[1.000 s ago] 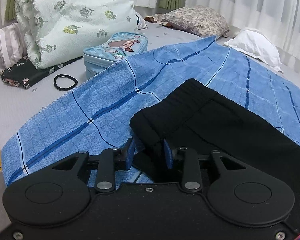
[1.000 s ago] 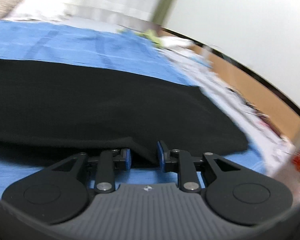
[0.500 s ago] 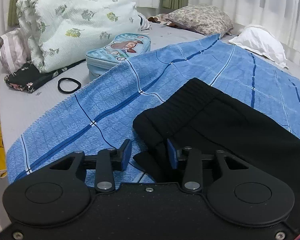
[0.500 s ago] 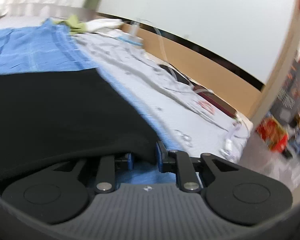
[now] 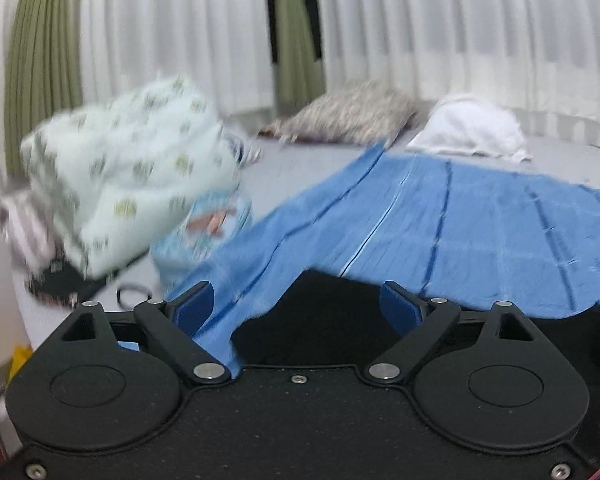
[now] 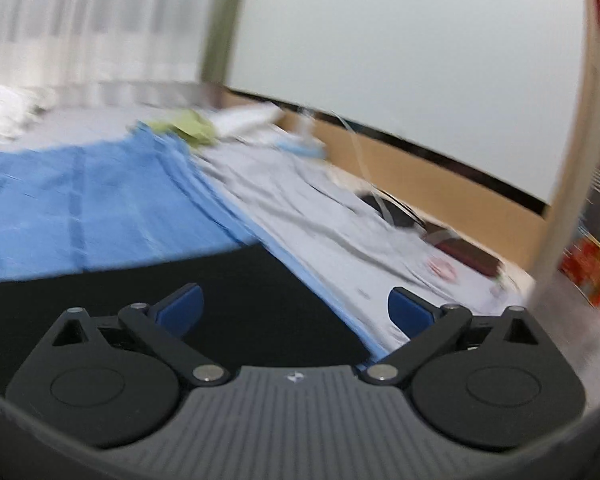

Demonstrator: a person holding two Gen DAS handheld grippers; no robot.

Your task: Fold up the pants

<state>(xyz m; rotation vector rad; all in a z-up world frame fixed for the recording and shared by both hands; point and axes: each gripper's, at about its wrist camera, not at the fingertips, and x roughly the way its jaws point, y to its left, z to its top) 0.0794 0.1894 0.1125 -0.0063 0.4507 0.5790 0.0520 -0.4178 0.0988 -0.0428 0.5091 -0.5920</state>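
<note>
1. So on the left wrist view, our left gripper (image 5: 298,302) is spread wide, holding nothing; the black pants (image 5: 324,312) lie flat below on the blue sheet (image 5: 480,232), probably just let go.
2. Right wrist: our right gripper (image 6: 294,308) also gapes empty over the pants (image 6: 240,292), near the sheet's edge.

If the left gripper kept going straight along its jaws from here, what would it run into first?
Most likely the black pants, lying right between and ahead of the open left gripper. The blue blanket lies just beyond. The frame is motion-blurred, so whether it would meet the cloth or skim over it is unclear.
</note>
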